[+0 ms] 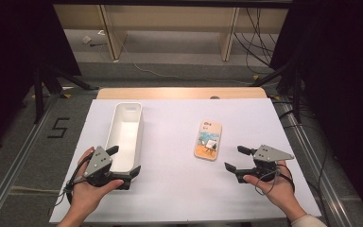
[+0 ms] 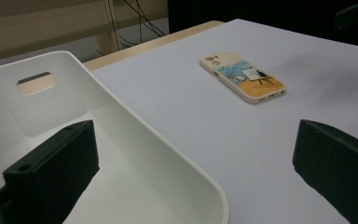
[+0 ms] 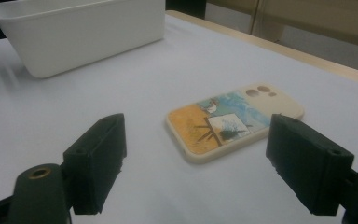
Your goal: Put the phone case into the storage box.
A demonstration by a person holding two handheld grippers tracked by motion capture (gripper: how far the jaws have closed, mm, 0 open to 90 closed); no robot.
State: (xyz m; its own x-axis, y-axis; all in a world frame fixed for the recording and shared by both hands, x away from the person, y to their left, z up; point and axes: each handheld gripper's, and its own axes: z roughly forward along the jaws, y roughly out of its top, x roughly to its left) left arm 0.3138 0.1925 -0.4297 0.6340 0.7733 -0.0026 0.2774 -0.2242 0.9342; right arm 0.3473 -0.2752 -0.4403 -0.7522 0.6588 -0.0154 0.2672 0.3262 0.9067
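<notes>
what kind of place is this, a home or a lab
Likely a lab or recording room: a table under a white sheet, loose cables on the floor behind it, black stands at the sides, and a number taped to the floor.

In the left gripper view, the white bin (image 2: 121, 140) is cut off by the left and bottom edges of the frame, and one jaw of the left hand-held gripper (image 2: 191, 177) hides a part of its inside at the lower left. In the right gripper view, the bin (image 3: 79, 32) is cut by the top edge, and the picture printed on the phone case (image 3: 233, 121) is too small to read clearly. In the high view, the small objects on the floor (image 1: 179, 52) at the upper left are too small to tell.
</notes>
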